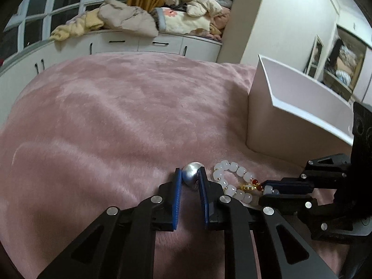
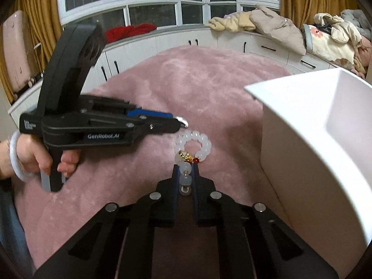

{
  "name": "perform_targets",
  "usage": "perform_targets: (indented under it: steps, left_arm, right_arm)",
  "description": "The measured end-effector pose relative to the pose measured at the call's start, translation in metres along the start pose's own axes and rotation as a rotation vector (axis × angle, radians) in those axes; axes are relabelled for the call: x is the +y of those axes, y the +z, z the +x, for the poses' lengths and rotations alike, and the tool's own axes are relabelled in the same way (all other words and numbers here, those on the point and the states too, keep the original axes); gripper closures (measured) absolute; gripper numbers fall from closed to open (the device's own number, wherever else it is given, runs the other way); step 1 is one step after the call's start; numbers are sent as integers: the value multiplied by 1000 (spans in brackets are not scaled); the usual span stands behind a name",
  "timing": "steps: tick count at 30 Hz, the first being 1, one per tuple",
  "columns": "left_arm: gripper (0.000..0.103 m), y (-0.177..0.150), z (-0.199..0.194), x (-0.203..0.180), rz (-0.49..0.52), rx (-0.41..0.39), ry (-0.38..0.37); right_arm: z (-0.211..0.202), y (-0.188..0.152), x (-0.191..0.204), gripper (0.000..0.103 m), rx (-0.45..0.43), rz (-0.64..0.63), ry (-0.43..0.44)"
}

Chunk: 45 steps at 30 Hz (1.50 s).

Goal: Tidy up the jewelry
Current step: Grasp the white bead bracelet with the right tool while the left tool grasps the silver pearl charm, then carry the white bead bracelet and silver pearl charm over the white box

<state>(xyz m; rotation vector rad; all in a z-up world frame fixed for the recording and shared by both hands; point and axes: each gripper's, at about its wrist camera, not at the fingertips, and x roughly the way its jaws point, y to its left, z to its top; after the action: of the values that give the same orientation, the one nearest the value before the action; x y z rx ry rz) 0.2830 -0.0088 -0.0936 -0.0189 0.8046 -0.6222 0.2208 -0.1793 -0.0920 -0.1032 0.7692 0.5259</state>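
My left gripper is shut on a silver pendant just above the pink blanket; it also shows in the right wrist view, where the pendant pokes out at its tip. A white bead bracelet with a gold charm and a red bead lies to its right. My right gripper is shut on the bracelet's white beads, and it shows in the left wrist view coming in from the right.
An open white box stands on the pink blanket to the right, also in the right wrist view. White cabinets with piled bedding and windows lie beyond the bed.
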Motion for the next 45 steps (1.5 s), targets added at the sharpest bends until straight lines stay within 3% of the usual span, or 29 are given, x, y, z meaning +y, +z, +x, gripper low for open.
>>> perform_targets:
  steps: [13, 24, 32, 45]
  left_arm:
    - [84, -13, -34, -7, -72, -12, 14]
    - [84, -17, -69, -32, -45, -38, 98]
    - [84, -33, -94, -54, -15, -6, 163]
    - [83, -20, -119, -86, 8, -42, 187]
  right_arm:
    - [-43, 16, 13, 93, -95, -1, 23]
    - [-90, 27, 15, 93, -177, 12, 31]
    - [-121, 35, 17, 92, -219, 3, 22]
    - [-170, 45, 13, 92, -297, 17, 16]
